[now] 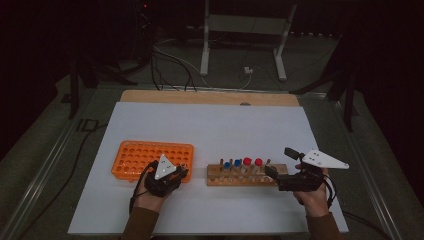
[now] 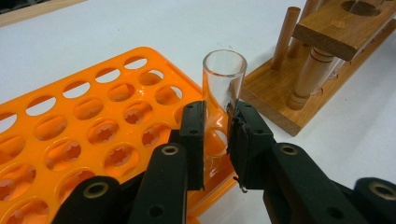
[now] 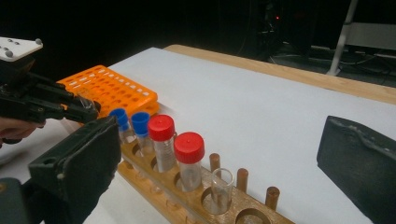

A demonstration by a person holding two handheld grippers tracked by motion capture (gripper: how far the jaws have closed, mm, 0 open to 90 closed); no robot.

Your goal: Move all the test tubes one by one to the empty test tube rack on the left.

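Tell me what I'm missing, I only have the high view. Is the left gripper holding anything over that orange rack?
Observer: Yes. The left gripper is shut on a clear uncapped tube, upright at the corner of the orange rack.
Operator: And the right gripper?
Observer: The right gripper is open, with nothing between its jaws, pointing at the wooden rack.
Operator: What is in the wooden rack besides the capped tubes?
Observer: One open clear tube stands next to the red-capped tubes, with an empty hole beyond it.
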